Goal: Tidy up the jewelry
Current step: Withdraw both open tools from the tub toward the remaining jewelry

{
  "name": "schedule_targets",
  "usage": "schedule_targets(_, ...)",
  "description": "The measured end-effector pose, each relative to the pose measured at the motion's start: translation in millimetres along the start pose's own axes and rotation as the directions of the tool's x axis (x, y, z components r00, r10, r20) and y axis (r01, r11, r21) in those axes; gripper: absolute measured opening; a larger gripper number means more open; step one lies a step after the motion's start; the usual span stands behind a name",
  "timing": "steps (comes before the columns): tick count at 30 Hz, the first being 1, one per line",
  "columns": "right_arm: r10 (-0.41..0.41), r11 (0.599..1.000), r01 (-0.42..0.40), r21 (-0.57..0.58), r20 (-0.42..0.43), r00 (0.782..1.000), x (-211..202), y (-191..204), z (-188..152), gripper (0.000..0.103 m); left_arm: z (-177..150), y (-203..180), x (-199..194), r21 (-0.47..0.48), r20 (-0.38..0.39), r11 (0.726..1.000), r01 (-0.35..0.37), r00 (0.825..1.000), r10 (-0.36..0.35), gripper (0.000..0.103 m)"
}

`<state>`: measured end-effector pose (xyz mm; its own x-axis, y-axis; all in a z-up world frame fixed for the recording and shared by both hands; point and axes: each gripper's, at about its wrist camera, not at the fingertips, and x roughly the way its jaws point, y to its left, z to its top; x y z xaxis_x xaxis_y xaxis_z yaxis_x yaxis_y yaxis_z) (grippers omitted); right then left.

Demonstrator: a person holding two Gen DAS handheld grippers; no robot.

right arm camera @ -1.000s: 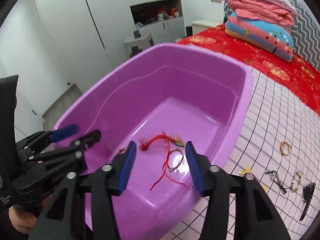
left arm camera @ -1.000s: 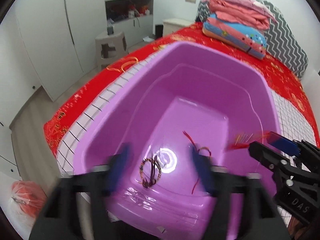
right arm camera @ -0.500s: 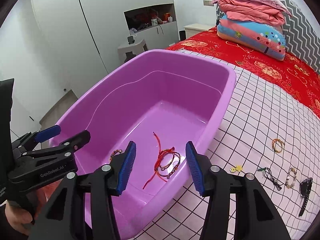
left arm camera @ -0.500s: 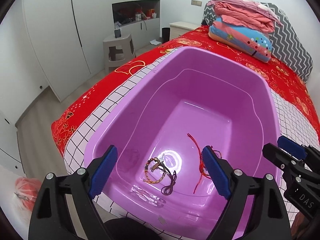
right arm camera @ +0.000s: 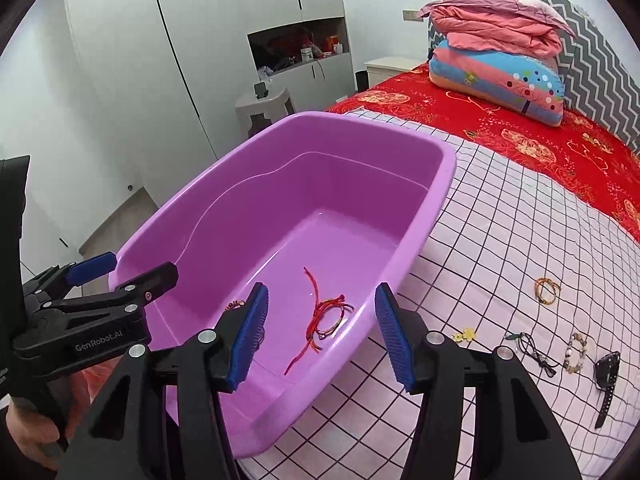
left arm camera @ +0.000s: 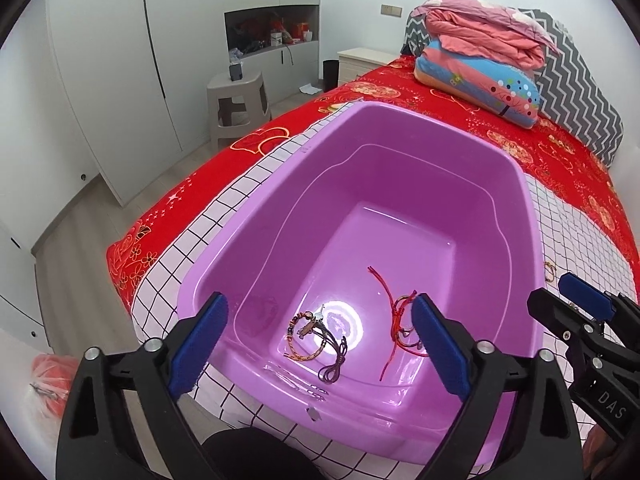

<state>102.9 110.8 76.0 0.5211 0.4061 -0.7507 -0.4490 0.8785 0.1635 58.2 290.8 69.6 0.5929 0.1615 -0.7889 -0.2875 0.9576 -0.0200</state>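
Observation:
A purple plastic tub (left arm camera: 516,184) (right arm camera: 440,184) sits on the checked sheet. Inside lie a beaded bracelet with a dark cord (left arm camera: 310,332) and red string bracelets (left arm camera: 400,316) (right arm camera: 324,316). My left gripper (left arm camera: 320,344) is open and empty above the tub's near end; it also shows in the right wrist view (right arm camera: 124,270). My right gripper (right arm camera: 320,332) is open and empty above the tub's right rim; it also shows in the left wrist view (left arm camera: 560,296). Several pieces lie on the sheet to the right: an orange bracelet (right arm camera: 546,290), a yellow charm (right arm camera: 464,335), a dark necklace (right arm camera: 532,350), a bead bracelet (right arm camera: 576,352), a black watch (right arm camera: 606,380).
The bed has a red cover (right arm camera: 540,136) with stacked folded quilts (right arm camera: 500,48) at the head. A grey stool (left arm camera: 236,100) and white wardrobes (left arm camera: 120,60) stand past the bed's left edge. An orange bag (left arm camera: 44,384) lies on the floor.
Both grippers have drawn back and up from the tub. The red string bracelets dropped from the right gripper and now lie on the tub floor. The left jaws opened wider.

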Motion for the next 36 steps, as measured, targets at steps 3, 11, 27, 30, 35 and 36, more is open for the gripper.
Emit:
schedule_targets(3, -0.001, 1.0, 0.001, 0.014, 0.004, 1.0, -6.8, -5.8, -5.0, 0.055, -2.7, -2.9, -7.3, 0.007, 0.009, 1.0, 0.006, 1.0, -0.006, 0.094)
schedule_targets(11, -0.016, 0.998, 0.014, 0.066, 0.028, 0.999, -33.2, -21.9, -26.2, 0.059, -12.3, -18.7, -18.1, 0.033, 0.008, 0.999, 0.025, 1.0, -0.025, 0.095)
schedule_targets(27, -0.099, 0.977, 0.082, 0.197, 0.076, 0.992, -92.7, -80.7, -85.8, 0.062, -39.9, -79.3, -55.2, 0.155, 0.04, 0.98, 0.126, 0.99, -0.134, 0.095)
schedule_targets(30, -0.128, 0.969, 0.11, 0.221, 0.069, 0.989, -103.1, -94.8, -103.5, 0.062, -46.9, -98.3, -59.2, 0.196, 0.032, 0.969, 0.151, 0.987, -0.16, 0.095)
schedule_targets(35, -0.184, 0.95, 0.164, 0.268, 0.051, 0.982, -119.9, -121.7, -131.9, 0.062, -59.7, -127.9, -66.9, 0.242, 0.02, 0.946, 0.215, 0.974, -0.226, 0.095)
schedule_targets(36, -0.194, 0.944, 0.174, 0.281, 0.047, 0.98, -123.3, -128.5, -138.1, 0.062, -62.3, -135.1, -68.3, 0.25, 0.017, 0.941, 0.228, 0.971, -0.24, 0.095)
